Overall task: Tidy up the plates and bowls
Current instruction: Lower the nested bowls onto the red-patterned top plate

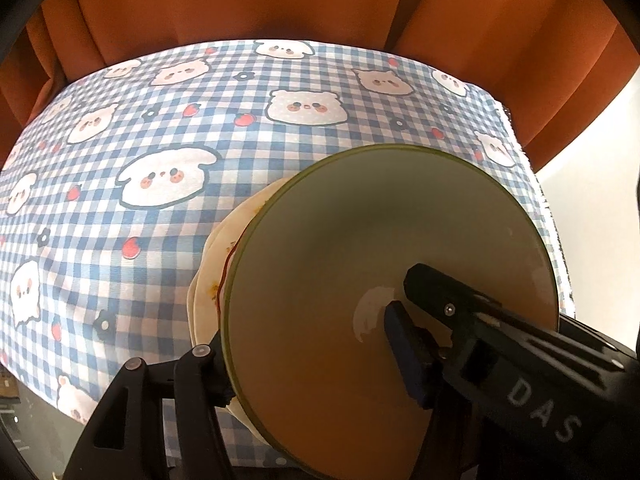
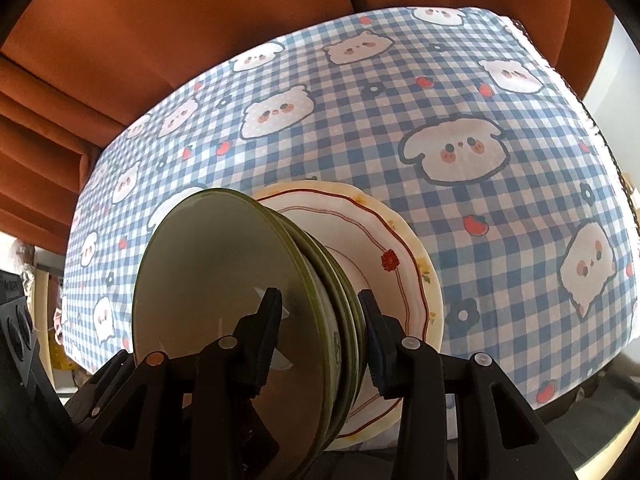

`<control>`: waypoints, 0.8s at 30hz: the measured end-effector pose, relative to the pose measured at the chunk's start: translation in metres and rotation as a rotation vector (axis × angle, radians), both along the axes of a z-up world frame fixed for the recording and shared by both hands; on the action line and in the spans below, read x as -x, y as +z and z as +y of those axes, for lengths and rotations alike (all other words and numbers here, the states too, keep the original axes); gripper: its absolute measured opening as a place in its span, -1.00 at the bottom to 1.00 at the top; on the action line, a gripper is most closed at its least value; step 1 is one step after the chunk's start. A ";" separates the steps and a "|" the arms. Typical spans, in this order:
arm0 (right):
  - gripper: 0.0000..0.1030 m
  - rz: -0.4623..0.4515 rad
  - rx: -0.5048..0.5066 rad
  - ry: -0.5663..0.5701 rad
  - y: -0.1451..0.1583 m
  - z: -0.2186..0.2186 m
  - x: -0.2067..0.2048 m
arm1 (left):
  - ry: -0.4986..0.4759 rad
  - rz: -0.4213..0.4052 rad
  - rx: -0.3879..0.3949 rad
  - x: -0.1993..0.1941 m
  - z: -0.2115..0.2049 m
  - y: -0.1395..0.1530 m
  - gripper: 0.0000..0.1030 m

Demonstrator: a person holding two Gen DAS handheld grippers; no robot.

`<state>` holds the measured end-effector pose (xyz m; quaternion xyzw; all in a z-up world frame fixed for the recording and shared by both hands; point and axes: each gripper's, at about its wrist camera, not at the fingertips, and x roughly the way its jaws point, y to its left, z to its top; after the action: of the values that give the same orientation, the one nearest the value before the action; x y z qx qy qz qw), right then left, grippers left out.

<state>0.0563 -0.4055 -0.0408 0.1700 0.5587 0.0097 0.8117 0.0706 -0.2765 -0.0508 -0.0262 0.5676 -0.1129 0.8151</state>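
Crockery here forms 1 stack held up on edge above the blue-checked tablecloth (image 2: 400, 128): olive-green bowls (image 2: 224, 280) nested together, backed by cream plates (image 2: 404, 268) with wavy red-lined rims. From the right wrist view at least 3 green rims show side by side, though the exact count is hard to make out, and 2 cream plates sit behind them, the nearer with a small red flower. The right gripper (image 2: 320, 320) straddles the green bowls, 1 finger inside the front bowl and the blue-padded finger behind the last green one, against the cream plate; its jaws stand partly apart and appear clamped on that stack. The left wrist view gives only 1 green bowl (image 1: 400, 248) face-on, with cream plate edges (image 1: 224, 256) peeking out at its left. There the left gripper (image 1: 304, 344) has its blue pad inside the bowl and its other finger outside by the rim, jaws about half open; whether the pads press is unclear. Orange curtains (image 1: 240, 8) hang behind the table in both views.
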 end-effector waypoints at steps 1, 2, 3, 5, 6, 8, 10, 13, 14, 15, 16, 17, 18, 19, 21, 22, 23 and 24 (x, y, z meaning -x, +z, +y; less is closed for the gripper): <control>-0.01 -0.006 0.001 0.001 0.001 -0.001 0.002 | 0.011 -0.006 -0.016 0.001 -0.001 0.001 0.25; 0.14 -0.011 0.002 0.000 0.001 -0.003 0.004 | 0.020 -0.010 -0.034 0.003 -0.001 0.001 0.25; 0.18 -0.014 -0.001 0.000 0.002 -0.004 0.006 | 0.028 -0.014 -0.048 0.004 -0.002 0.002 0.25; 0.20 -0.019 -0.008 0.003 0.003 -0.005 0.010 | 0.037 -0.028 -0.066 0.008 -0.002 0.006 0.25; 0.21 -0.027 -0.009 0.004 0.005 -0.006 0.011 | 0.040 -0.035 -0.068 0.009 0.000 0.008 0.26; 0.23 -0.049 -0.003 0.004 0.009 -0.006 0.014 | 0.047 -0.056 -0.068 0.013 0.005 0.012 0.30; 0.23 -0.076 0.010 -0.001 0.015 -0.004 0.019 | 0.049 -0.078 -0.061 0.017 0.010 0.018 0.36; 0.23 -0.129 0.048 -0.024 0.028 -0.002 0.028 | 0.037 -0.134 -0.053 0.022 0.015 0.028 0.37; 0.23 -0.152 0.070 -0.037 0.034 0.000 0.032 | 0.030 -0.158 -0.061 0.023 0.017 0.032 0.37; 0.23 -0.167 0.084 -0.048 0.038 0.001 0.035 | 0.019 -0.173 -0.060 0.024 0.019 0.035 0.41; 0.23 -0.186 0.100 -0.063 0.042 0.003 0.039 | 0.007 -0.188 -0.052 0.025 0.021 0.038 0.42; 0.23 -0.199 0.111 -0.074 0.046 0.005 0.042 | 0.000 -0.199 -0.048 0.026 0.022 0.041 0.42; 0.23 -0.220 0.134 -0.087 0.052 0.008 0.047 | -0.014 -0.226 -0.041 0.029 0.025 0.046 0.42; 0.23 -0.237 0.153 -0.093 0.057 0.012 0.050 | -0.022 -0.250 -0.037 0.030 0.028 0.050 0.42; 0.24 -0.284 0.217 -0.113 0.068 0.021 0.058 | -0.034 -0.324 -0.047 0.035 0.035 0.061 0.42; 0.24 -0.315 0.263 -0.130 0.074 0.028 0.063 | -0.036 -0.369 -0.065 0.037 0.042 0.067 0.42; 0.24 -0.335 0.286 -0.140 0.077 0.033 0.065 | -0.031 -0.400 -0.081 0.039 0.049 0.072 0.44; 0.24 -0.355 0.299 -0.148 0.081 0.041 0.069 | -0.023 -0.422 -0.087 0.042 0.057 0.075 0.48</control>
<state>-0.0125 -0.3648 0.0405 0.0840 0.3886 -0.1029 0.9118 0.0291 -0.2194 0.0243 0.0399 0.3892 -0.1005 0.9148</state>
